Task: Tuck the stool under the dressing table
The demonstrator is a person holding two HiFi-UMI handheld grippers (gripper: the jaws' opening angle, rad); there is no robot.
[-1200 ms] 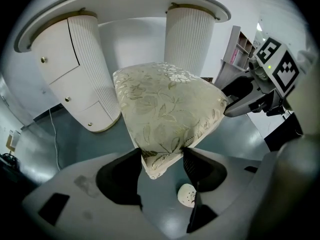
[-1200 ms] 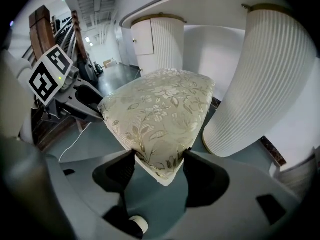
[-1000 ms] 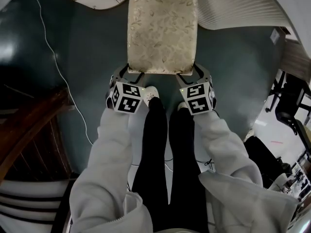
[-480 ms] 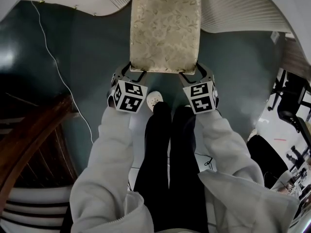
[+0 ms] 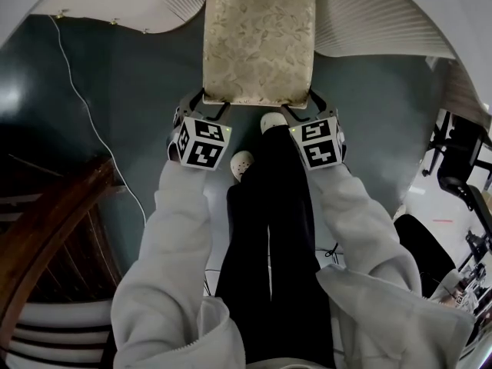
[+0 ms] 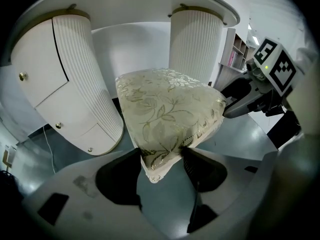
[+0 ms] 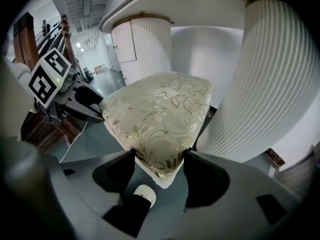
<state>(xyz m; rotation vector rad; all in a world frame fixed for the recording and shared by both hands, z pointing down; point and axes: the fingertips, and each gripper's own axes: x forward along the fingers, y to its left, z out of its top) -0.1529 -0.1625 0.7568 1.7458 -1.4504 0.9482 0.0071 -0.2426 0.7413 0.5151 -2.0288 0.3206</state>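
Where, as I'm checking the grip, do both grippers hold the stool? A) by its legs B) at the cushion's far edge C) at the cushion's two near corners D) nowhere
C: the left gripper and the right gripper each pinch a near corner of the stool between their jaws.

the stool [image 5: 259, 41] sits farther from the person than 1 second ago. its far edge now reaches in under the dressing table [image 5: 377, 21], between the table's 2 ribbed sides. the left gripper [image 5: 212, 104] and right gripper [image 5: 300, 104] have travelled away with it. 1 white shoe [image 5: 272, 121] has stepped forward to just beside the right gripper, while the other shoe [image 5: 241, 164] now trails nearer.
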